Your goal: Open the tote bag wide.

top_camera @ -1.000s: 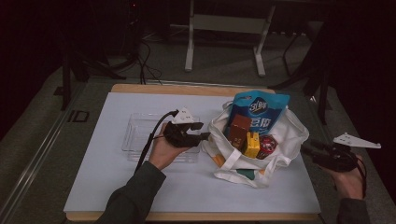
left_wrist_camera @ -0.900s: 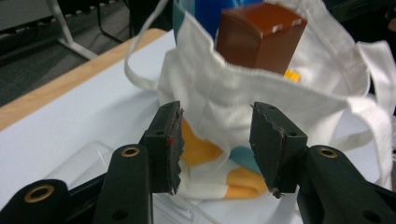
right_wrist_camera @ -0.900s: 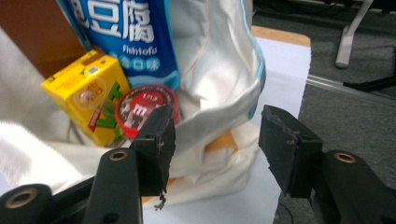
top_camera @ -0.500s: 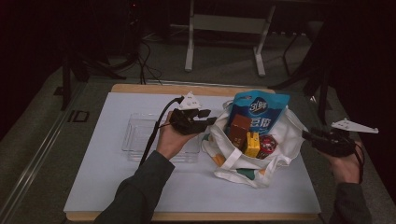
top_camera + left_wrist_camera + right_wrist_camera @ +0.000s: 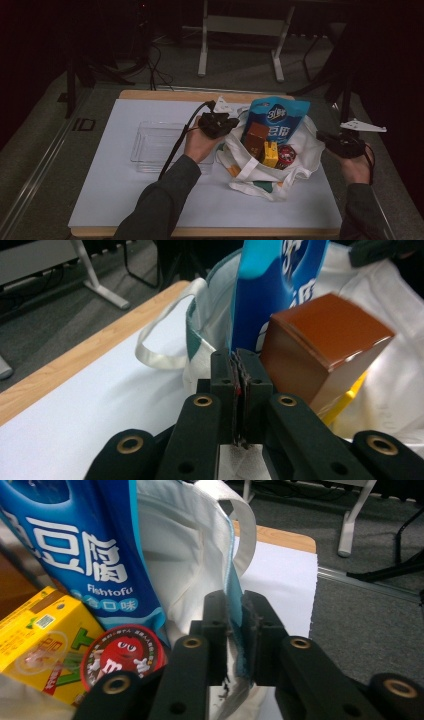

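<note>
A white tote bag (image 5: 300, 165) stands open on the table, stuffed with a blue snack pouch (image 5: 277, 117), a brown box (image 5: 256, 136), a yellow drink carton (image 5: 270, 154) and a round red candy tin (image 5: 286, 156). My left gripper (image 5: 231, 121) is at the bag's left rim. In the left gripper view it (image 5: 241, 365) is shut, with white cloth showing between the jaws, beside the brown box (image 5: 325, 340). My right gripper (image 5: 322, 136) holds the right rim. In the right gripper view it (image 5: 235, 610) is shut on the teal-edged cloth, next to the tin (image 5: 125, 657).
A clear plastic tray (image 5: 155, 145) lies on the white mat (image 5: 100, 190) just left of the bag, under my left forearm. The bag's loop handle (image 5: 160, 357) hangs toward the wooden table edge. Beyond the table are a frame's legs and cables on the floor.
My left gripper has risen and moved right, from over the tray to the bag's left rim. The right gripper has lifted slightly with the right rim.
</note>
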`<state>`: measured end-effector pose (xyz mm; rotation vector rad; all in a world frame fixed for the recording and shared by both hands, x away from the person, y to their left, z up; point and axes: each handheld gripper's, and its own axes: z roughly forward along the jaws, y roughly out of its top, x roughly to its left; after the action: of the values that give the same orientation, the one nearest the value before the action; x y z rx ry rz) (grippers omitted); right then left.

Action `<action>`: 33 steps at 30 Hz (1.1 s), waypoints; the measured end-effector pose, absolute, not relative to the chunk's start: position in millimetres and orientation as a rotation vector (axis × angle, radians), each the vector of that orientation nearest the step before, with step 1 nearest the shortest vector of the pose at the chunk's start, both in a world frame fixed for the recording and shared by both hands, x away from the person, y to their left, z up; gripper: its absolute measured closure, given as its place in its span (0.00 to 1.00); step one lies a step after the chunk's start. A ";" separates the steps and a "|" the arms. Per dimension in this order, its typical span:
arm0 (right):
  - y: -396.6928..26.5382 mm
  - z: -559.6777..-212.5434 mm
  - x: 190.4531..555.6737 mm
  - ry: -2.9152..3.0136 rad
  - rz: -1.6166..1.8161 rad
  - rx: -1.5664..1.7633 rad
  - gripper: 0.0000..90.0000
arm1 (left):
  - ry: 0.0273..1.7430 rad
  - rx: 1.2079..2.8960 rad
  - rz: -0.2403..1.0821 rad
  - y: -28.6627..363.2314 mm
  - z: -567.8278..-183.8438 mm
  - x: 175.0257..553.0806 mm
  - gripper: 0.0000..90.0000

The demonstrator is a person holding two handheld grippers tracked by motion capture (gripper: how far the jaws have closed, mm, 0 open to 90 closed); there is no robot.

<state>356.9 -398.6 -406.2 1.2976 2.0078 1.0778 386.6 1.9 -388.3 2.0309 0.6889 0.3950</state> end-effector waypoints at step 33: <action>-386.0 -474.4 390.2 2.068 0.924 1.486 0.96 | 0.752 2.337 0.389 -17.1 -455.4 412.3 0.99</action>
<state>390.2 -386.0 -474.4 1.4857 2.0679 0.9243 412.3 -17.1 -455.4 2.3374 0.7517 0.3888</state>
